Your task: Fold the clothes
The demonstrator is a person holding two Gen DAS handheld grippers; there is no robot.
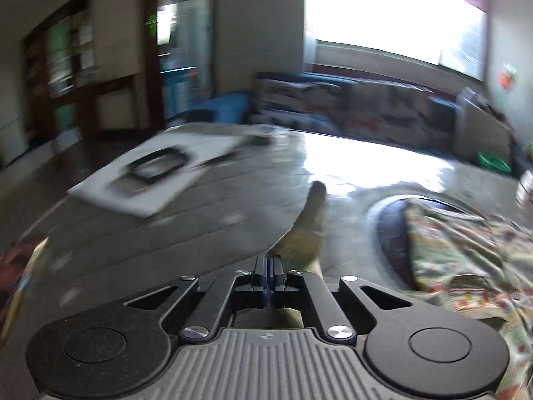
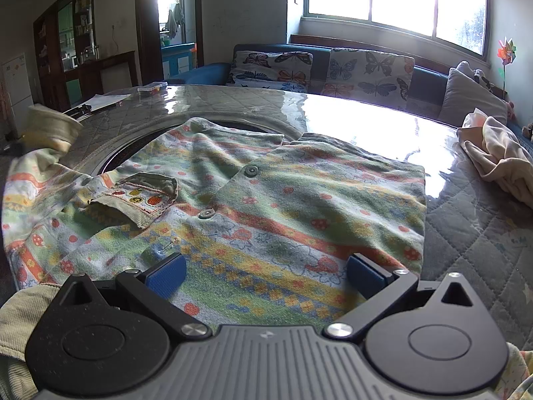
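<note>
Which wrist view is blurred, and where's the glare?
Left wrist view: heavy motion blur, though the left gripper stays sharp; window blown out. Right wrist view: sharp, fisheye-bent edges; window glare whitens the table beyond the patterned shirt.

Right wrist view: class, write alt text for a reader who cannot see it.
A patterned children's shirt lies spread on a quilted table, under the open right gripper. A cream garment sits crumpled at the table's right edge, a butterfly-cushioned sofa behind.
</note>
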